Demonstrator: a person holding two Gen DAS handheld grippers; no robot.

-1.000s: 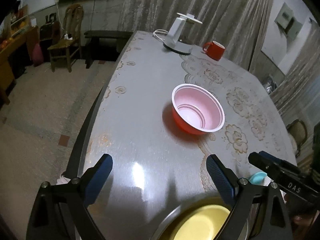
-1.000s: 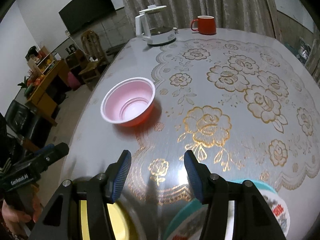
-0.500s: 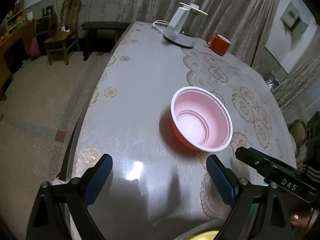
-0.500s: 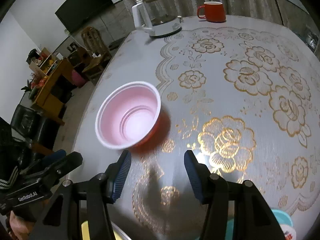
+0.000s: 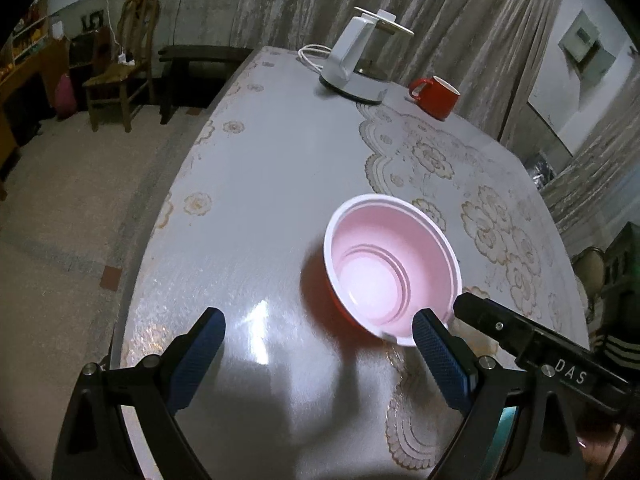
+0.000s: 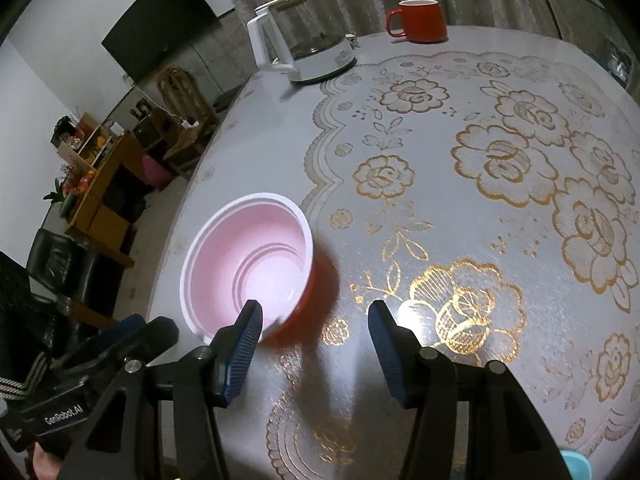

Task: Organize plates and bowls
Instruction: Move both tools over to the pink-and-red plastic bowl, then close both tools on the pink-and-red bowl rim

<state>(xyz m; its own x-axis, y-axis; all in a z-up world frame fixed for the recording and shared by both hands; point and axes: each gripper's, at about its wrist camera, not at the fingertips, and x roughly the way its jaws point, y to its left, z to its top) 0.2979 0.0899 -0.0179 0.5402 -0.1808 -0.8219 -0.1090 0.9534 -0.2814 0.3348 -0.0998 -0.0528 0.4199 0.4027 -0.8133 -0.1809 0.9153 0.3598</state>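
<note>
right gripper [image 6: 314, 334] fingers apart, empty, one at bowl rim | left gripper [image 5: 316, 346] fingers spread wide, empty | red bowl [image 5: 390, 270] upright on surface [image 5: 256, 184], looks thin, light, slidey: pinch near rim wall | kettle [image 6: 304, 46], mug [image 6: 418, 20] far

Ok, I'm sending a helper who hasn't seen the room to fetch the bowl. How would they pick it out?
On the round table with the gold-flower cloth, look at the plain grey part near the edge facing the room. The bowl stands there upright and empty: red outside, pale pink inside, white rim. The red mug and white kettle stand at the far side.
</note>
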